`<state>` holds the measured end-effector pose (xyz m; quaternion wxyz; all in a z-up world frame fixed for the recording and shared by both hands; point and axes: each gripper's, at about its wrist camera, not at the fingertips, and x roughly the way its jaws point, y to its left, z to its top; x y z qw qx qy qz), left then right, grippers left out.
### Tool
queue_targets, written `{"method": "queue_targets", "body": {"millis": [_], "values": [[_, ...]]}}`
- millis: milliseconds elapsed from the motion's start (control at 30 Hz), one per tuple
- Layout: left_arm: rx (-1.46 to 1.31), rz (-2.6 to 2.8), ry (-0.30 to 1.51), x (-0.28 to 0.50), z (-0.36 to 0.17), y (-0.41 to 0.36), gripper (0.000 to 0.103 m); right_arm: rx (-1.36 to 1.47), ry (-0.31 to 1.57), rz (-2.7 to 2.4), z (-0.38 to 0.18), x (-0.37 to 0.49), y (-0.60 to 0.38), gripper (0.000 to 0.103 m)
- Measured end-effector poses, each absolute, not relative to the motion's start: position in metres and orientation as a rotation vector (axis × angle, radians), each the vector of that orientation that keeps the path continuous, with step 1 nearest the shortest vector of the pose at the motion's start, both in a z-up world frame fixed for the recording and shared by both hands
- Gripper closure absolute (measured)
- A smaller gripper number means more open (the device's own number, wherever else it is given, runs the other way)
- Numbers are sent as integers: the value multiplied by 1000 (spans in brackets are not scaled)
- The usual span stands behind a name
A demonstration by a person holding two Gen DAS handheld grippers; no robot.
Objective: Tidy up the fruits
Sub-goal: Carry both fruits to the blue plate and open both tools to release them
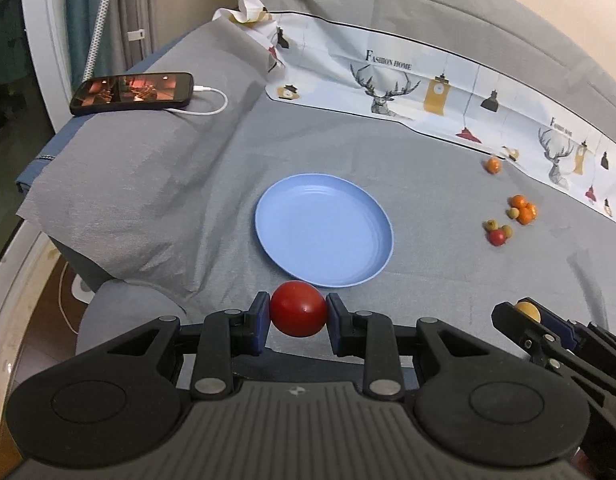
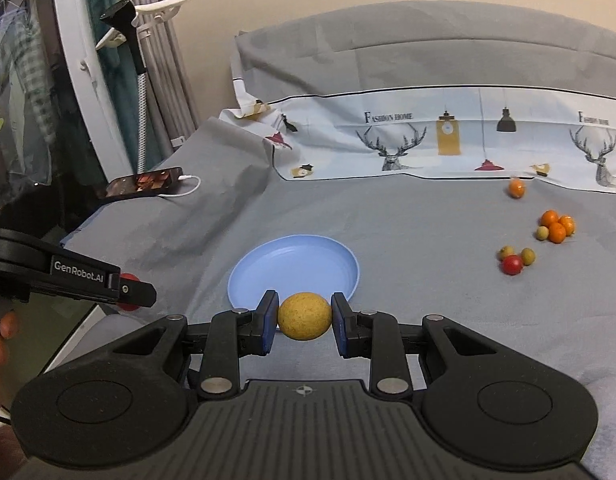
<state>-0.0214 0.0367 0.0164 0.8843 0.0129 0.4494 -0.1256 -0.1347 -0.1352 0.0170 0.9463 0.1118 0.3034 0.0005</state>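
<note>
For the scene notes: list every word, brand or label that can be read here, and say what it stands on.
"FASHION HOME": on the printed deer cloth, above the deer at left.
"GenRobot.AI": on the side of the left hand-held gripper.
A second heading at the cloth's right edge is cut off and blurred; not readable.
The phone screen shows a picture, no legible text.

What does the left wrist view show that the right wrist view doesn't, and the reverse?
Only the left wrist view shows the whole red fruit clamped in the left gripper, and the phone screen from above.

Only the right wrist view shows the whole yellow fruit clamped in the right gripper, the clip stand by the curtain, and part of a hand.

Both show the empty blue plate, the loose fruits on the grey sheet, and the deer-print cloth.
</note>
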Motion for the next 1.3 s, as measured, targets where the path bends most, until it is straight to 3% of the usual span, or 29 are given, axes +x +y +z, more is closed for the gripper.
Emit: {"method": "queue_targets", "body": {"millis": [1300], "values": [[14,-257,993,25,-6,28,70,206,707,-27,-9,-100,-138,73]]}}
